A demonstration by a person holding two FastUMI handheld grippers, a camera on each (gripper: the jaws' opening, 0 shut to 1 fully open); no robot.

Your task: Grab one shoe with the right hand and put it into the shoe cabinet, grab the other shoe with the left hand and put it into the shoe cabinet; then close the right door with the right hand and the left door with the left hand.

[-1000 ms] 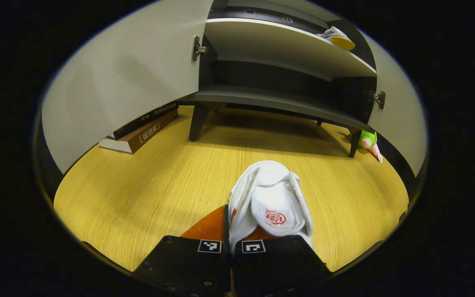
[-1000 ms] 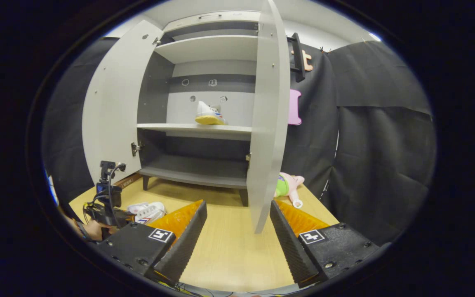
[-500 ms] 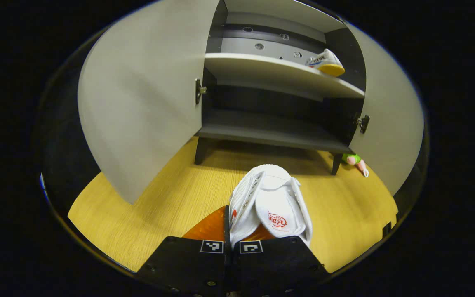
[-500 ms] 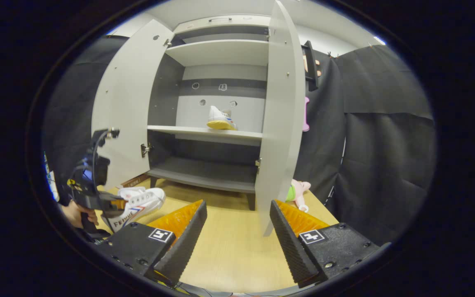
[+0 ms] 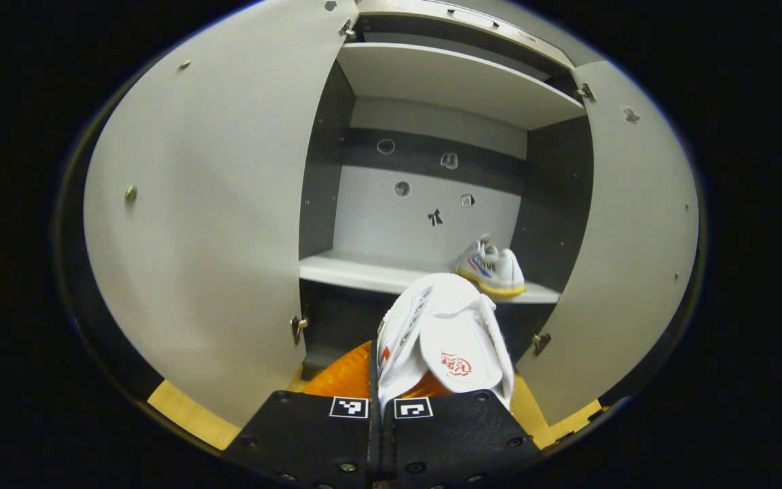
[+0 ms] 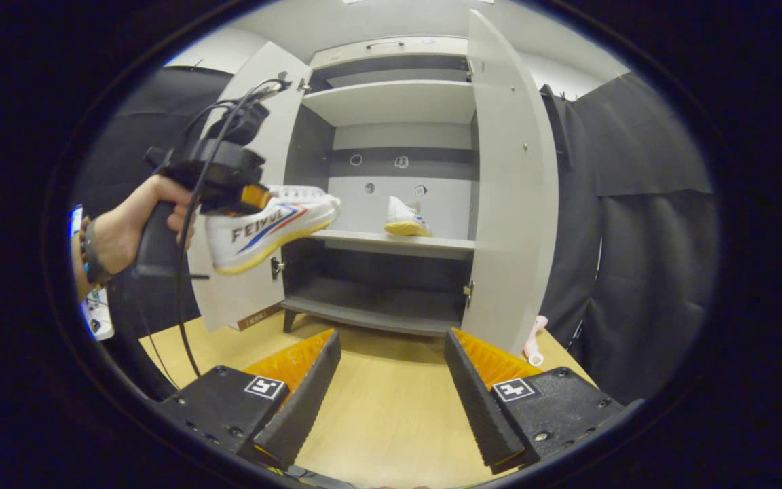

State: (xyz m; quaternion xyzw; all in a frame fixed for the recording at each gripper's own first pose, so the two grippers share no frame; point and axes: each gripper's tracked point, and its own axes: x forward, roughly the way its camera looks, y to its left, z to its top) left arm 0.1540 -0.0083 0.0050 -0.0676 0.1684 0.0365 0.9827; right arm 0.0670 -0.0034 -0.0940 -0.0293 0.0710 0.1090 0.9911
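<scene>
Open shoe cabinet (image 6: 391, 238) ahead, left gripper (image 5: 381, 387) fingers clamping white shoe (image 5: 442, 336), right gripper (image 6: 391, 380) fingers spread, empty.

Held shoe (image 5: 442, 336): heel hidden between left tool's fingers at 6 o'clock. Pink toy (image 6: 533, 339) mostly behind right door (image 6: 510, 197). Back-panel marks (image 5: 435, 217) too small.

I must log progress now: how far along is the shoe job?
Done: one white yellow-soled sneaker sits on the grey cabinet's middle shelf. In hand: the left hand-held gripper is shut on the second white canvas sneaker, held up in front of that shelf. The right hand-held gripper is open, holding nothing. Left: set this shoe inside, then close the right door and left door, both wide open.
</scene>
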